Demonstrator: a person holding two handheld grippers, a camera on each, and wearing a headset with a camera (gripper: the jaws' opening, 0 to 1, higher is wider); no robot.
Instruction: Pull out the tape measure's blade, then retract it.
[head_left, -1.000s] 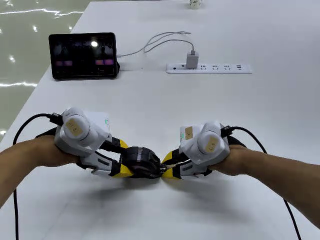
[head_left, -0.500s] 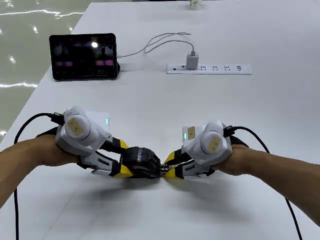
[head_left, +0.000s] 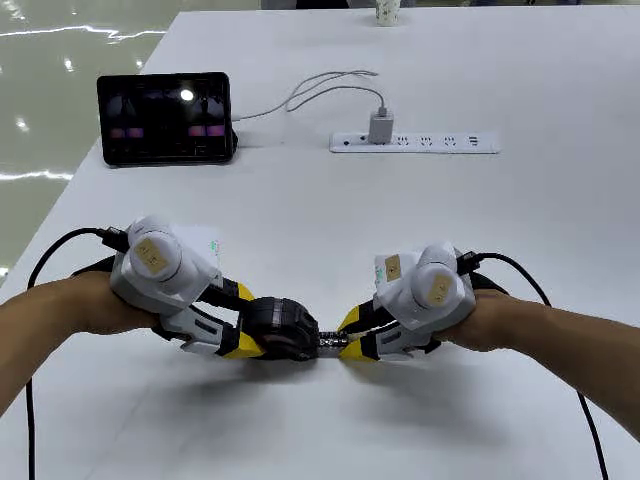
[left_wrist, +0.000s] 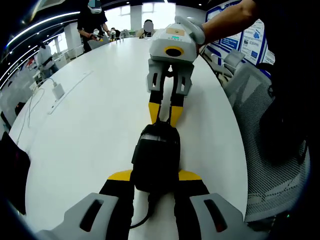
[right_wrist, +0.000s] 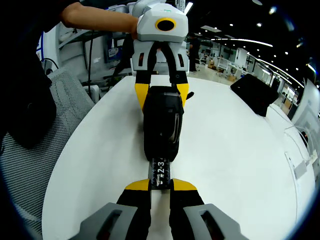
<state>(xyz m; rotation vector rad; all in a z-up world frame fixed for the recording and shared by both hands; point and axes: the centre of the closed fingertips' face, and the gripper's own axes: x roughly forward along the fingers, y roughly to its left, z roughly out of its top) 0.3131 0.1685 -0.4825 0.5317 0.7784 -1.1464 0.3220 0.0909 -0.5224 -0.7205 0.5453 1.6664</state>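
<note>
Since the blade (right_wrist: 160, 172) runs straight out of the tape measure case (head_left: 280, 328) toward your right gripper (head_left: 350, 335), the coming pull goes along that line, directly away from the case. Your left gripper (head_left: 247, 318) is closed across the case, its yellow fingertips pressed against the sides of the black body. It holds the case low at the white table (head_left: 420, 240); whether the case rests on the table is unclear.

Your right gripper sits just beside the case's mouth, its jaws nearly together and pinching the blade's tip. A short length of blade bridges from case to fingertips. The right gripper is the one on the blade, so it travels while the left anchors the case. Keep the draw in line with the mouth; I judge that a sideways pull could kink the blade.

On the blade you can read the numerals 2 and 3 among fine graduation marks. No brand on the case is legible. Well beyond the case lie a tablet (head_left: 165, 115) and a white power strip (head_left: 440, 143).
</note>
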